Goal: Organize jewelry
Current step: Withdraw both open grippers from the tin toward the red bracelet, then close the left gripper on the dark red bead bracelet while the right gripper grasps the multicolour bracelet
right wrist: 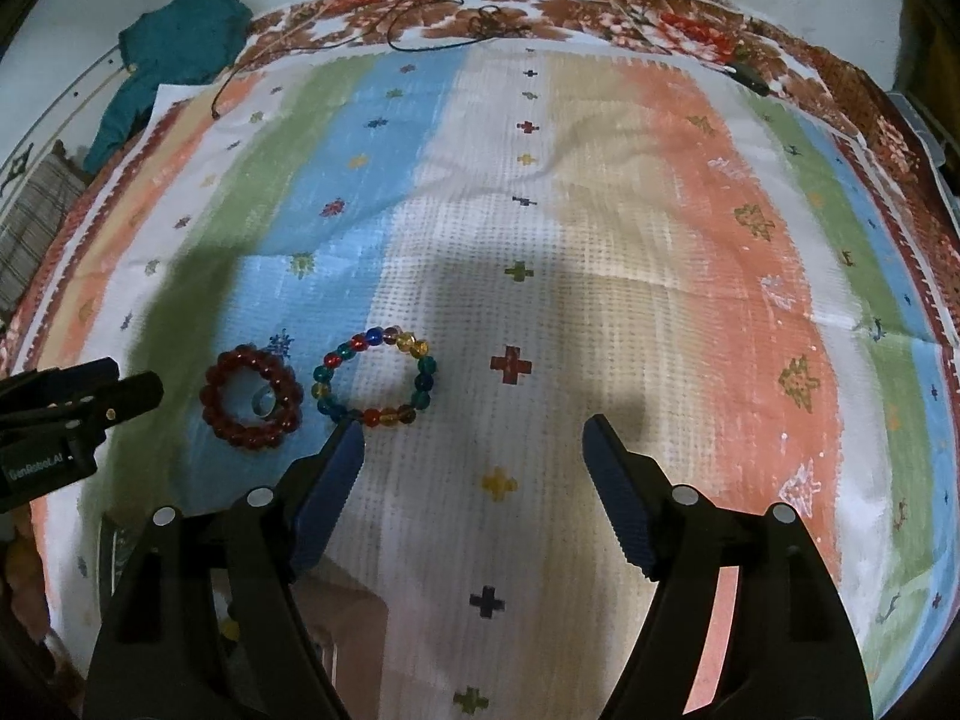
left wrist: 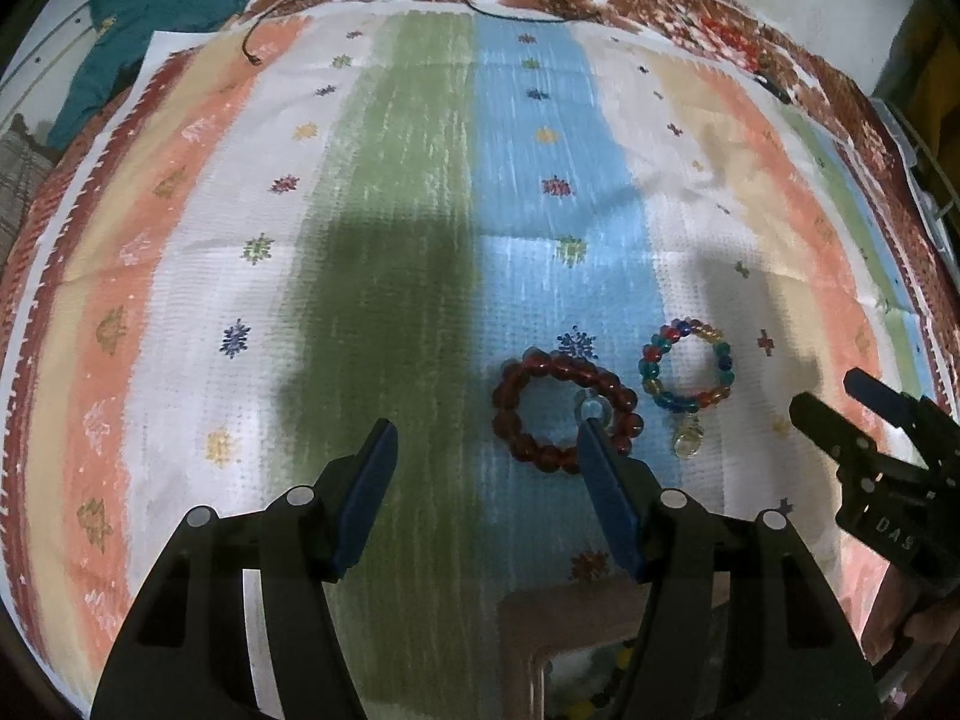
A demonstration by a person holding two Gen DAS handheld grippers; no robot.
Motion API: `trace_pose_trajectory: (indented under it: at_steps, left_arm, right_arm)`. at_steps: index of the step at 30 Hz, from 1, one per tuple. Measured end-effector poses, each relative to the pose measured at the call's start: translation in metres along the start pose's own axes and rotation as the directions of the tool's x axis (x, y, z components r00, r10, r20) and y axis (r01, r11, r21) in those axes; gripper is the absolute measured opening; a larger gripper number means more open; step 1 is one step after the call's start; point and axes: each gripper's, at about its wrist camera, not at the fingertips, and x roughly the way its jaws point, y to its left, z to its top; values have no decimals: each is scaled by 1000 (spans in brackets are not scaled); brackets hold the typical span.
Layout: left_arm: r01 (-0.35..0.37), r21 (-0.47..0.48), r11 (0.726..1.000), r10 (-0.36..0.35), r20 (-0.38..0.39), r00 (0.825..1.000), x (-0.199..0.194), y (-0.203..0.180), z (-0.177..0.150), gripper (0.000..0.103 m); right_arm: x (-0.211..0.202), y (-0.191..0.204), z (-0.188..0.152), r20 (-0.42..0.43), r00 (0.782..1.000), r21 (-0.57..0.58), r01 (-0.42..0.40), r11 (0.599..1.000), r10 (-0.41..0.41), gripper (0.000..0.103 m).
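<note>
At the bottom edge, a box [left wrist: 528, 618] holds beads [left wrist: 618, 666]. The other tool reads "GenRobot.AI". Both tools [left wrist: 486, 456] [right wrist: 474, 450] are wide, holding nothing. Red bracelet [left wrist: 558, 414] and colorful bracelet [left wrist: 687, 369] lie lower-middle on the cloth [left wrist: 390, 180].

So there's two bracelets lying side by side on the mat [left wrist: 420, 210], nearly touching: the single-tone bracelet [left wrist: 561, 414] on the left, the mixed-bead bracelet [left wrist: 687, 369] right of it. The left gripper [left wrist: 486, 438] hangs over the mat near the left one, the right gripper [right wrist: 474, 438] off right of both. A crumpled cloth [right wrist: 174, 42] sits off the mat's far left corner.
</note>
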Motion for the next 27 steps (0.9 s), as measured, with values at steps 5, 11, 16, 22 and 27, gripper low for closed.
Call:
trace_pose_trajectory:
  at_steps: [5, 11, 16, 22, 27]
  left_arm:
    - [-3, 16, 1000, 3, -22, 1000, 13, 2, 5, 62]
    - [0, 22, 1000, 1, -47, 999, 27, 5, 9, 60]
    - [-2, 31, 1000, 4, -61, 998, 36, 5, 12, 55]
    - [22, 30, 999, -19, -79, 997, 41, 8, 14, 48]
    - [21, 56, 998, -16, -85, 996, 49, 2, 16, 48]
  right_arm:
    - [13, 1, 7, -10, 1000, 7, 4, 1000, -4, 75]
    - [31, 4, 12, -36, 999, -8, -4, 1000, 3, 75]
    - [39, 6, 16, -44, 999, -18, -8, 1000, 7, 75]
    - [51, 11, 19, -78, 997, -29, -27, 999, 25, 60]
    - [58, 13, 18, -91, 996, -38, -18, 999, 15, 59]
